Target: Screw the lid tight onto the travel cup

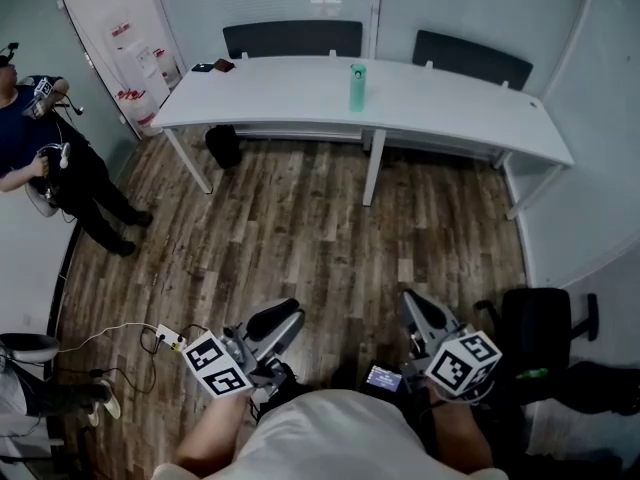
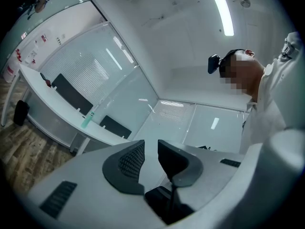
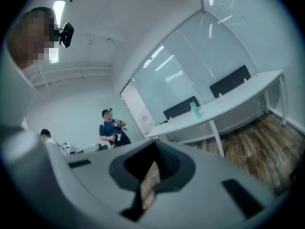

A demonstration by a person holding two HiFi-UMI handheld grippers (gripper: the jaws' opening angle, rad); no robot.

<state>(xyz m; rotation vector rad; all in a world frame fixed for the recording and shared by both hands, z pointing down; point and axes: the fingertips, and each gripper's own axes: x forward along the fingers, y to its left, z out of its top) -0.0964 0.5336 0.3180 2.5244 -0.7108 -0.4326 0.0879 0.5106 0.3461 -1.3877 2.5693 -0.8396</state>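
While both tools hang low, close to the wearer's body, no step of the screwing is in hand yet; I judge this as the approach before any contact. The left hand-held gripper [image 1: 283, 320] has its jaws a little apart with nothing between them, and the right hand-held gripper [image 1: 412, 306] has its jaws closed on nothing. Just beside the right one stands a black office chair [image 1: 545, 333], and to the left a power strip [image 1: 170, 339] with its cable lies on the wooden floor [image 1: 320, 238], so the straight way forward in the middle is the free one. This stretch of floor is wide and bare up to the surface [image 1: 450, 108], a long white table whose middle leg [image 1: 374, 168] stands near the cup's position and whose front edge will limit how close the body can come. The travel cup [image 1: 358, 86], a green one, stands upright on this surface near its far edge, well apart from both tools, with open room all around it. Its lid seems to sit on top, but it is too small to tell if it is tight. The next move probably calls for walking up, then one tool to hold the body and the other to turn the lid. A second person [image 1: 55, 158] stands far left, out of the way.
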